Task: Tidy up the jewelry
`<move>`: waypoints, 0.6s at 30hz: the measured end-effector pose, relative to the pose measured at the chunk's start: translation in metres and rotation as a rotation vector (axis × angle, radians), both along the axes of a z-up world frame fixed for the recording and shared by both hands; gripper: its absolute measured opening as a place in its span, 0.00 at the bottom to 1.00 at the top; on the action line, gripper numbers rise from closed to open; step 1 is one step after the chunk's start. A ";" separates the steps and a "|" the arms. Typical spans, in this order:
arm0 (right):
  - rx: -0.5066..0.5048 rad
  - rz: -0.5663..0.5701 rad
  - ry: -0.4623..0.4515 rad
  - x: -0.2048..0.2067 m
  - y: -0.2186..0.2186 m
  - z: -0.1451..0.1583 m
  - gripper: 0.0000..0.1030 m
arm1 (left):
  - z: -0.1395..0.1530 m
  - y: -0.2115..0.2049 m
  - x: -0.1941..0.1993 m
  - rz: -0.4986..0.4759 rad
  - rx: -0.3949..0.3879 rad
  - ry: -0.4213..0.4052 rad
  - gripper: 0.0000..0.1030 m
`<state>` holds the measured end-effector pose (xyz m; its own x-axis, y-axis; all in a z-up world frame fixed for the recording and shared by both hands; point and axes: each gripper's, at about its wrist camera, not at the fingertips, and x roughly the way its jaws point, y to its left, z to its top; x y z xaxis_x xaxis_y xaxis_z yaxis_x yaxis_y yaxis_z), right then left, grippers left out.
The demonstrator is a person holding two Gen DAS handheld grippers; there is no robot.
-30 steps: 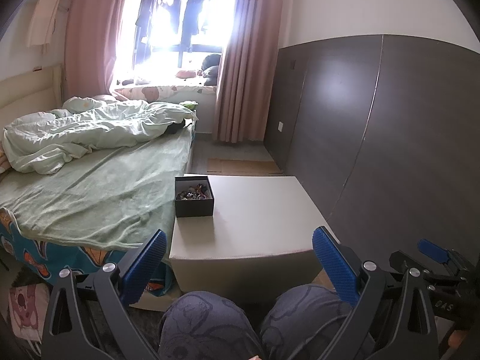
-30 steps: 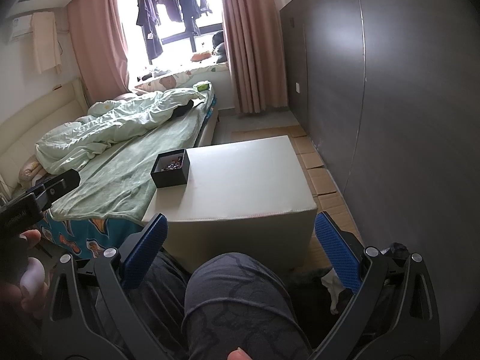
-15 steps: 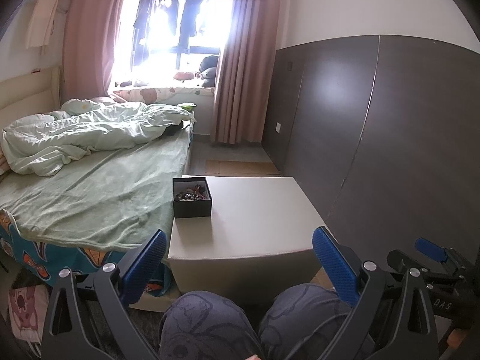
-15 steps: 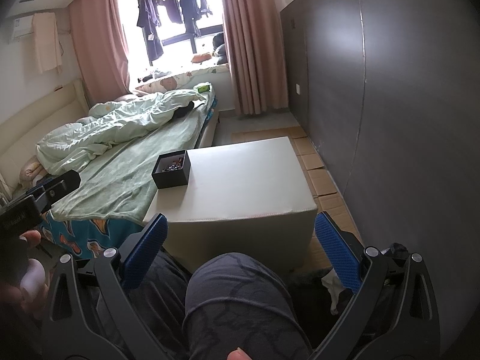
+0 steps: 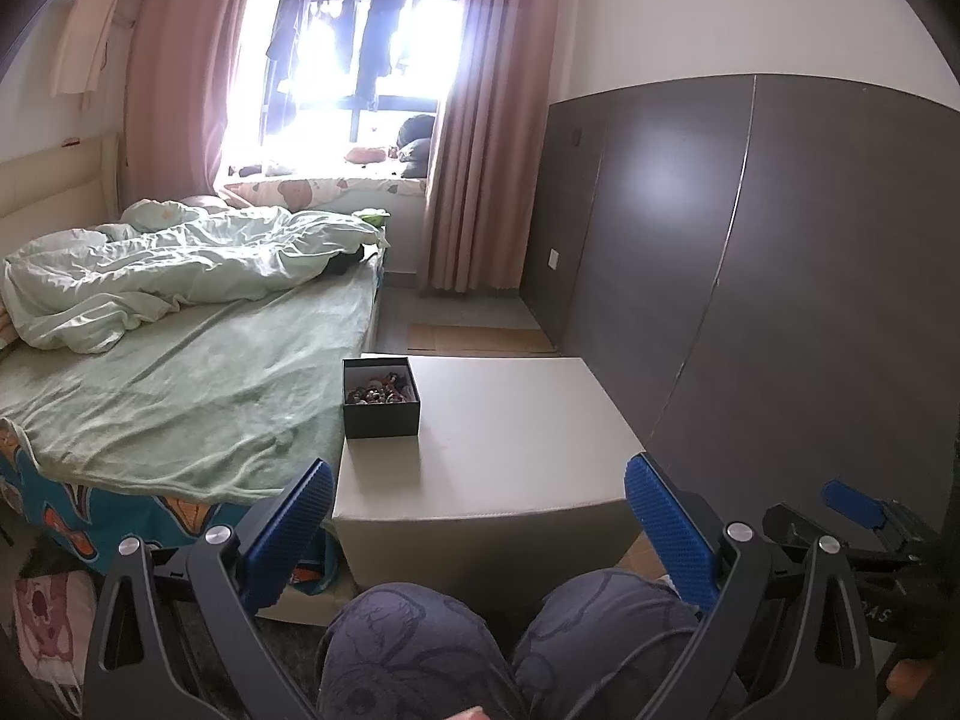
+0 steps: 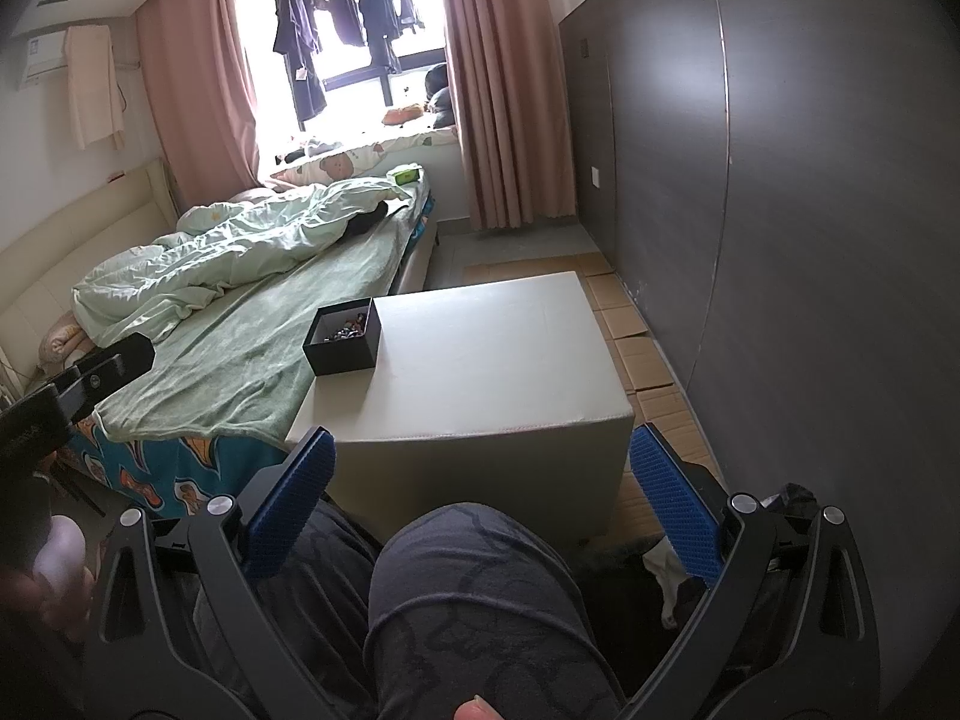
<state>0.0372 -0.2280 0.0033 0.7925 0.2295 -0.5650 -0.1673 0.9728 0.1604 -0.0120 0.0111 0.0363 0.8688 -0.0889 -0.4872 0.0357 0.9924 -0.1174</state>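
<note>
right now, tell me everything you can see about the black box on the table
The black box is small, square and lidless, with matte walls that look like card. It sits upright and flat on the pale table, at the left edge beside the bed. Inside lies a jumble of small jewelry, too small to tell apart. Neither gripper touches it.

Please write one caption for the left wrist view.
Open left gripper held above the knees, facing the black jewelry box on the beige ottoman.
</note>
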 end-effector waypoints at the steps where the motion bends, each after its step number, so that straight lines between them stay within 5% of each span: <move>1: 0.000 0.000 0.000 0.000 0.000 0.000 0.95 | 0.000 0.000 0.000 -0.003 -0.004 0.000 0.92; 18: 0.008 -0.005 0.002 -0.001 -0.002 -0.003 0.95 | 0.000 0.000 0.000 0.012 -0.008 0.017 0.92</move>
